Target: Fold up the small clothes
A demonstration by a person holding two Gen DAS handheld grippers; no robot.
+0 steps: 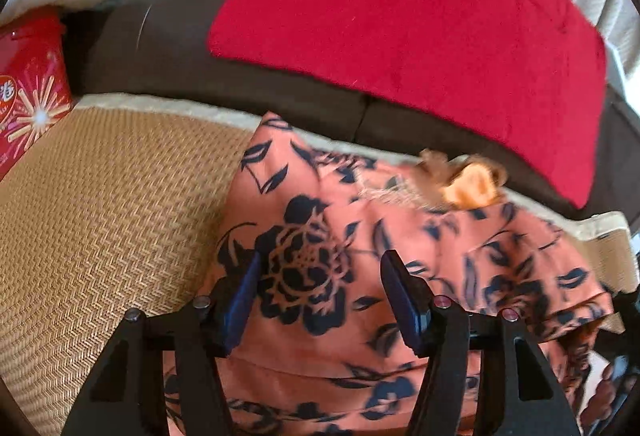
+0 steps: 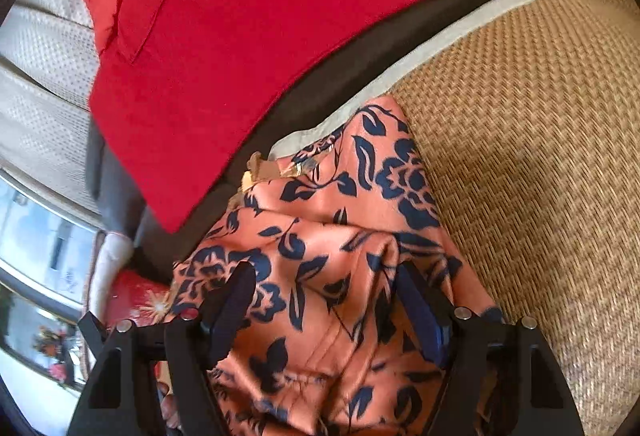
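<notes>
Lay on the woven rattan mat [image 1: 100, 204] of a sofa seat: a salmon floral garment [image 1: 320, 268] with dark navy flowers, bunched and creased, not yet flat. Stretched from the mat's near side back toward the dark brown sofa backrest [image 1: 168, 48], long axis running roughly away from both cameras, a tan lace trim [image 1: 464, 180] at its far end.

Hovered over the garment's left part: left gripper [image 1: 318, 276], jaws wide apart, a large printed flower showing between them, nothing held. Whether the tips touched the cloth could not be told. Bare mat just to the left of it, a red printed box [image 1: 32, 92] further left at the mat's edge.

Stood over the garment's right part: right gripper [image 2: 326, 292], jaws likewise spread, straddling a raised ridge of fabric [image 2: 384, 248], nothing clamped. Bare mat to its right.

Seemingly equally near, both directly above the cloth; next grasp judged to depend on reaching an edge, not the middle. Rested behind, against the backrest: a red cushion [image 1: 400, 20].
</notes>
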